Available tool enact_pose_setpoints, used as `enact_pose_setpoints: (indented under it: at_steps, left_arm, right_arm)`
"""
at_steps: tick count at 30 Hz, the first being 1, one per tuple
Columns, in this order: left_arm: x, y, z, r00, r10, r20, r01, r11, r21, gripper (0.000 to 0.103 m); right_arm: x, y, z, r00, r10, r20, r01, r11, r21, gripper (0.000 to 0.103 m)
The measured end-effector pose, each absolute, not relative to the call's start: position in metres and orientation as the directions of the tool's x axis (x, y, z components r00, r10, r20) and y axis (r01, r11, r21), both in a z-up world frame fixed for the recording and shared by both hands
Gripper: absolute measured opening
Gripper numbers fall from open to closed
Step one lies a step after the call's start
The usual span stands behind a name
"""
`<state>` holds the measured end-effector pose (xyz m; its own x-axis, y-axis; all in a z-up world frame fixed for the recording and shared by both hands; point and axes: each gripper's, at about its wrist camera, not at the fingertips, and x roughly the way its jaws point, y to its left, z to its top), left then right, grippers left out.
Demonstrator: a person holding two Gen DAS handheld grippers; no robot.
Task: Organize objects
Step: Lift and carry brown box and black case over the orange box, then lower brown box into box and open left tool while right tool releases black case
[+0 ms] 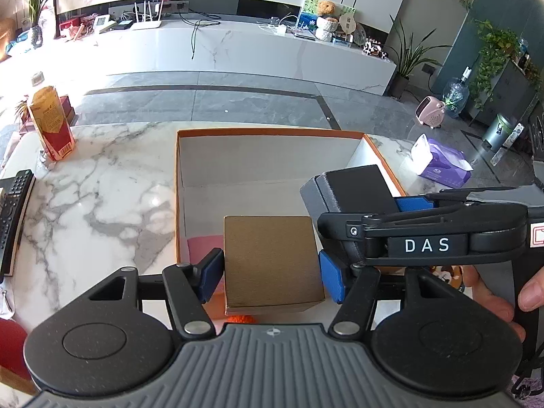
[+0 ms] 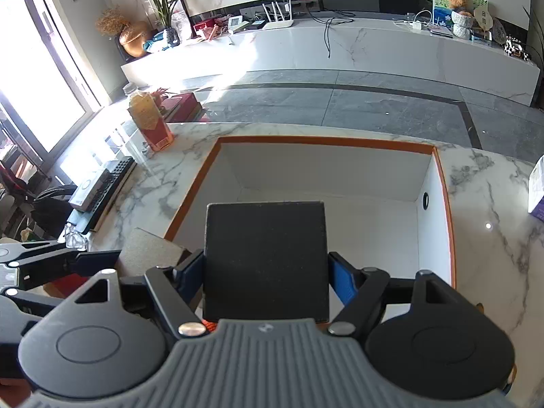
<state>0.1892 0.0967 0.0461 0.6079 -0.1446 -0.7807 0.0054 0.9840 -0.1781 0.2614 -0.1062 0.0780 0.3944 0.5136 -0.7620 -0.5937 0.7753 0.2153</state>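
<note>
My left gripper (image 1: 270, 273) is shut on a gold-brown box (image 1: 272, 261), held above the near end of an open orange-rimmed cardboard box (image 1: 268, 132) with a white inside. My right gripper (image 2: 267, 273) is shut on a black box (image 2: 267, 258), held over the same orange-rimmed box (image 2: 326, 141). In the left wrist view the black box (image 1: 357, 188) and the right gripper's arm sit just right of the gold box. The gold box shows in the right wrist view (image 2: 146, 248) at the left. Something pink and orange lies under the gold box, mostly hidden.
An orange-and-red carton (image 1: 51, 124) stands at the table's far left. A remote control (image 1: 13, 214) lies along the left edge. A purple tissue pack (image 1: 442, 161) sits at the right. The marble table (image 1: 102, 187) ends just behind the orange-rimmed box.
</note>
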Motion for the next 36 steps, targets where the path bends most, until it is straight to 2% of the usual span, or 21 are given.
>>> enact_pose_setpoints:
  at_steps: [10,19,27,36]
  left_arm:
    - [0.266,0.102,0.005,0.522,-0.131,-0.843,0.000,0.988,-0.153,0.071]
    - [0.310,0.107,-0.028,0.475,-0.039,-0.879,-0.051,0.996,-0.072,0.071]
    - [0.315,0.065,-0.045,0.486,0.178,-0.856,-0.003,0.979,0.202,0.071]
    - [0.320,0.049,-0.052,0.471,0.276,-0.838,0.027,0.945,0.326,0.070]
  right_arm:
    - [0.337,-0.096,0.038,0.382,0.443,-0.811,-0.515,0.831,0.211,0.076]
    - [0.381,-0.081,0.010,0.343,0.424,-0.838,-0.475,0.848,0.234,0.076]
    - [0.403,-0.071,-0.014,0.306,0.408,-0.860,-0.432,0.865,0.256,0.076]
    - [0.408,-0.065,-0.026,0.284,0.399,-0.872,-0.410,0.873,0.266,0.076]
